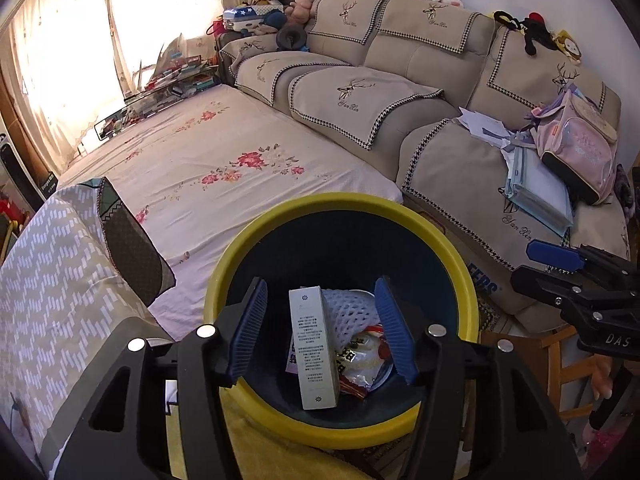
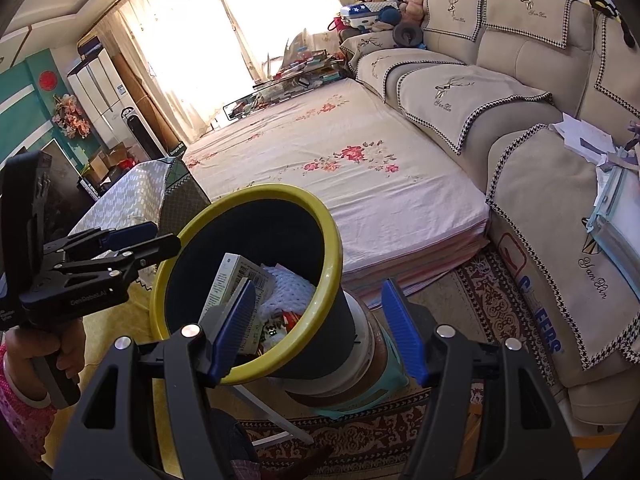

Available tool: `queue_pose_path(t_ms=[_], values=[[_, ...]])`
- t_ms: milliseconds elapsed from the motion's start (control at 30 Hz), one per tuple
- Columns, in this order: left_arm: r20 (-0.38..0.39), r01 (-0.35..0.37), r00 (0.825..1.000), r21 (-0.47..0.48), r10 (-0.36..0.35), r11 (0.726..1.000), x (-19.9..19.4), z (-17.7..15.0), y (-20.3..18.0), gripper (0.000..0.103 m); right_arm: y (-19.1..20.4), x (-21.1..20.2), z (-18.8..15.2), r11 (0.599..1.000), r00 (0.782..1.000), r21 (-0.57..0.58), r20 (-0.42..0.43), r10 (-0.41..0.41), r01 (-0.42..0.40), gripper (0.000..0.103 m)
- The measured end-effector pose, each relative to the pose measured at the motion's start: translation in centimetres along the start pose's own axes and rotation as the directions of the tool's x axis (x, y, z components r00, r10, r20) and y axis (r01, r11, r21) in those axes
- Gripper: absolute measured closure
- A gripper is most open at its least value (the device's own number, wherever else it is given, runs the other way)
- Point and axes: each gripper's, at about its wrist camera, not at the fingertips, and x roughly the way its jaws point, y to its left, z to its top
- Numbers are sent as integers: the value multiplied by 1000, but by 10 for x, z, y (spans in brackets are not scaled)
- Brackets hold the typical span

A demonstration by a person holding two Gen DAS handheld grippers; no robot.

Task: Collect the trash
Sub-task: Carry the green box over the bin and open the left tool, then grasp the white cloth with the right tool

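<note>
Trash bin (box inside), stool beneath

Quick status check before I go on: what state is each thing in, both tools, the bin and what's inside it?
Left tool: open, empty, above the bin mouth.
Right tool: open, empty, beside the bin.
Yellow-rimmed dark round bin: uncovered, partly filled.
White printed carton: inside the bin, standing on end, leaning.
White foam net sleeve: inside the bin, behind the carton.
Red and white snack wrapper: crumpled, low in the bin.
</note>
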Motion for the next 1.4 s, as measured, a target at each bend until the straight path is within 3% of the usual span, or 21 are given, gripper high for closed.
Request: queue_pose_path(t_ms=[300,567,800,1033,1167,1300,1400], values=[[61,-45,997,-58,48,997,-64,-29,7,43,30,-4,-4,998,999,-50,2,33,-33,40],[70,-143,985,-195,159,970,-143,-109,50,38,98,2,-16,979,993,-164,-36,113,-118,39],[117,-250,945,-341,305,906,-229,-191,90,30,183,7,-32,924,974,-311,-103,202,-224,37],[123,-314,894,-512,430,799,-299,-270,128,28,278,16,-52,829,939,-442,-200,281,-342,36],[114,-334,876,-560,469,759,-321,-304,135,27,324,21,-70,771,922,-507,-246,299,-385,34],[112,-324,873,-595,475,736,-334,-330,139,27,358,30,-84,733,928,-570,-264,264,-371,32],[108,-317,873,-616,476,721,-338,-344,143,26,373,42,-87,735,945,-597,-250,210,-321,32]])
